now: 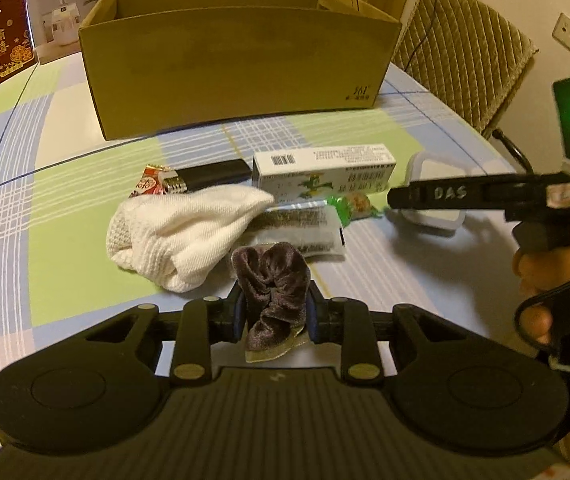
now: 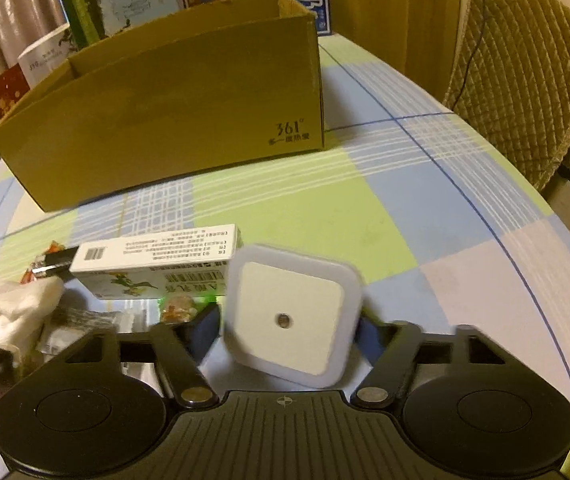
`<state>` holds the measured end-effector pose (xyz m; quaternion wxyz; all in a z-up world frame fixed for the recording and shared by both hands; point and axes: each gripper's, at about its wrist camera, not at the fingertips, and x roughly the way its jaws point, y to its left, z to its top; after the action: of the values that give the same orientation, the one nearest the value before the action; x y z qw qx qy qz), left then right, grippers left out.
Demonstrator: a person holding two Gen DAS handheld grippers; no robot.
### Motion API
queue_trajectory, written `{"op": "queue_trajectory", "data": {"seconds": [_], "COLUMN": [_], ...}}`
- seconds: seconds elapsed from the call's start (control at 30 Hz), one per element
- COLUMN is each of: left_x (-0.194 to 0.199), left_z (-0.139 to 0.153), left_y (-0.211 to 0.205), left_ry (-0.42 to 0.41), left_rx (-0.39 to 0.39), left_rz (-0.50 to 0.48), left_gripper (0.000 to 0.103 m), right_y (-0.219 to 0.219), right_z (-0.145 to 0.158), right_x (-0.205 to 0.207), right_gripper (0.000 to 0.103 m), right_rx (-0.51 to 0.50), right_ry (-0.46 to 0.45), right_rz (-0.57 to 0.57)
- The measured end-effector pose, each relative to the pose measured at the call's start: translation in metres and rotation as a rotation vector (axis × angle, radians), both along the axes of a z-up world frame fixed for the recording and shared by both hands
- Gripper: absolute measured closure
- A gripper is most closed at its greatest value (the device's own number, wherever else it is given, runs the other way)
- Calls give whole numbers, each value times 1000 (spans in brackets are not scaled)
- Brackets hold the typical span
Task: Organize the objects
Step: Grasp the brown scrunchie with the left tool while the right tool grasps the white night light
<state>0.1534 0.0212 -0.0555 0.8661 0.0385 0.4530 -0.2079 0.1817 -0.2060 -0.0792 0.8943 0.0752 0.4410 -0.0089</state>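
Left gripper (image 1: 275, 314) clamps the brown velvet scrunchie (image 1: 271, 280) just above the tabletop (image 2: 425, 208). Right gripper (image 2: 289, 330) pinches the white square night-light (image 2: 291, 316) — tilted, so it may slip before reaching the cardboard box (image 2: 173, 108).

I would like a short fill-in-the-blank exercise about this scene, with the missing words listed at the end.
1. The left hand-held gripper is shut on a dark brown ____ scrunchie.
2. The right hand-held gripper has a white ____ night light between its fingers.
3. Behind the items on the table stands an open ____ box.
4. The black lighter lies just behind the white ____.

Missing words: velvet; square; cardboard; cloth
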Motion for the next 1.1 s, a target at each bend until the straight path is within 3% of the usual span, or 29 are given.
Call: {"op": "queue_trajectory", "data": {"seconds": [0.1, 0.2, 0.3, 0.4, 0.47, 0.77, 0.83, 0.87, 1.1], "left_x": [1, 0, -2, -4, -5, -6, -5, -5, -7], "left_z": [0, 1, 2, 2, 2, 0, -1, -1, 7], "left_y": [-1, -2, -2, -3, -5, -5, -6, -6, -6], "left_ry": [-2, -2, 0, 2, 2, 11, 13, 13, 3], "left_rx": [-5, -9, -13, -19, -24, -42, -45, -44, -35], "left_rz": [7, 11, 10, 14, 19, 48, 54, 55, 82], "left_gripper": [79, 79, 79, 79, 79, 79, 79, 79, 79], "right_y": [-4, -6, -7, -8, -9, -4, -3, -2, 2], "right_z": [0, 2, 2, 2, 2, 7, 6, 4, 14], "right_x": [-4, -8, -16, -25, -27, -29, -29, -28, -38], "right_gripper": [40, 40, 39, 31, 29, 29, 30, 39, 40], "right_rx": [-5, 11, -37, -98, -84, -79, -80, -81, -83], "right_ry": [-5, 11, 28, 7, -6, -60, -58, -56, -87], "right_rz": [66, 221, 309, 264, 227, 114, 124, 130, 197]}}
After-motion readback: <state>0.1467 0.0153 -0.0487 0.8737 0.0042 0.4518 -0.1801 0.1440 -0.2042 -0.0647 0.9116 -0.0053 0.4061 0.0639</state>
